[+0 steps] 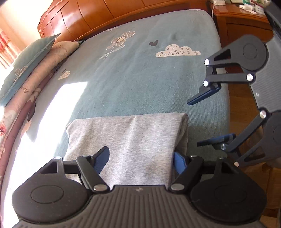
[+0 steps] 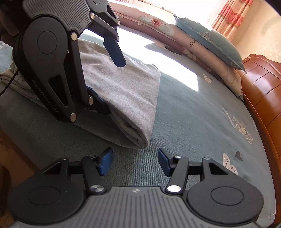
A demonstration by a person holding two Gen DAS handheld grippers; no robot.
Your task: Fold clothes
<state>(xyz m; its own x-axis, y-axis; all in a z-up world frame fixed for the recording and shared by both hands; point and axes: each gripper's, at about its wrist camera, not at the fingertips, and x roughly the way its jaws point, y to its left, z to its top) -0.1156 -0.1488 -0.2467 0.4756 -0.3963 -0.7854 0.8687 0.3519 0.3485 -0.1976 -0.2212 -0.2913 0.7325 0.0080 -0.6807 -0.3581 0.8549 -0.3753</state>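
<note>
A grey garment (image 1: pixel 131 136) lies folded into a thick rectangle on the teal bed sheet (image 1: pixel 140 70), near the bed's front edge. My left gripper (image 1: pixel 140 161) straddles its near end with the jaws wide. In the right wrist view one blue finger (image 2: pixel 116 52) hovers above the garment (image 2: pixel 126 91), and the other sits low against its side fold. My right gripper (image 2: pixel 135 163) is open and empty, just short of the garment's rolled corner. In the left wrist view the right gripper (image 1: pixel 193 123) hangs to the right of the garment, over the bed's edge.
The sheet carries flower, cloud and heart prints. A teal pillow (image 1: pixel 26 66) on a folded floral quilt (image 1: pixel 45 73) lines the left side. A wooden headboard (image 1: pixel 105 14) stands behind, a nightstand (image 1: pixel 242 22) at the far right, wooden floor (image 1: pixel 245 108) beside the bed.
</note>
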